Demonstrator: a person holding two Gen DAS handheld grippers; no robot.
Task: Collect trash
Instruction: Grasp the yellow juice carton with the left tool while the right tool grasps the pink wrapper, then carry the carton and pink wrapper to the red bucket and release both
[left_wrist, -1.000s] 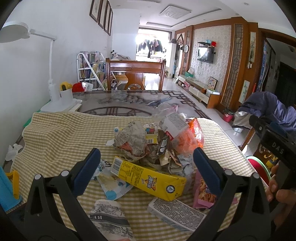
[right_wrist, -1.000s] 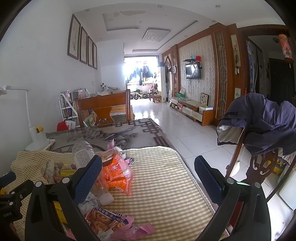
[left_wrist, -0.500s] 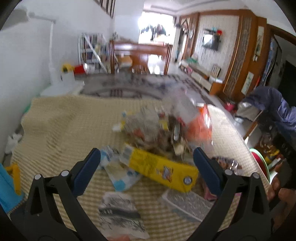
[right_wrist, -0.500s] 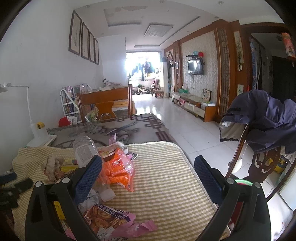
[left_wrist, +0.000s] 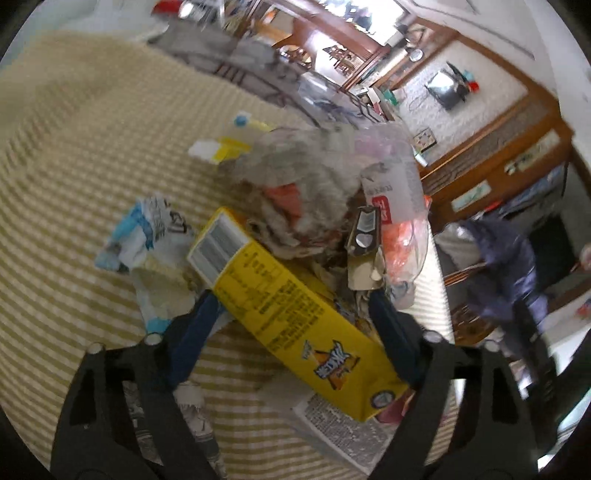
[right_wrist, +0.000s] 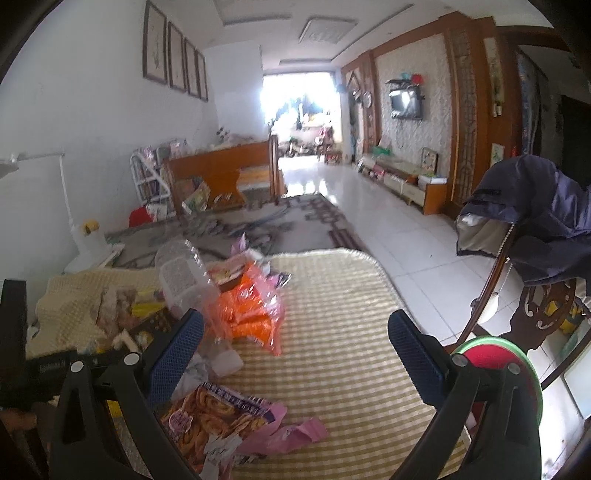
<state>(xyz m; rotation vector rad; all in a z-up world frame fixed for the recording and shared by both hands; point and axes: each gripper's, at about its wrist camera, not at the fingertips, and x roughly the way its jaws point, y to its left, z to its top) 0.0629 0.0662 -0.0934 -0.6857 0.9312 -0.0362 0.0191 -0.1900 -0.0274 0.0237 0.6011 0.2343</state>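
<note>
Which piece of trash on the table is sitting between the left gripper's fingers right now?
The long yellow carton, barcode end away from the camera. It alone lies between the closing left gripper fingers; the blue-and-white wrapper lies outside them.

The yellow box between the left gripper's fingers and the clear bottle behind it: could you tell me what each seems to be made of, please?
The yellow box looks like thin printed cardboard with a slightly glossy finish: flat faces, sharp folded edges, a barcode panel at one end. The clear bottle looks like thin transparent plastic with a paper or film label; the trash behind shows through its wall, though blur leaves that less sure.
</note>
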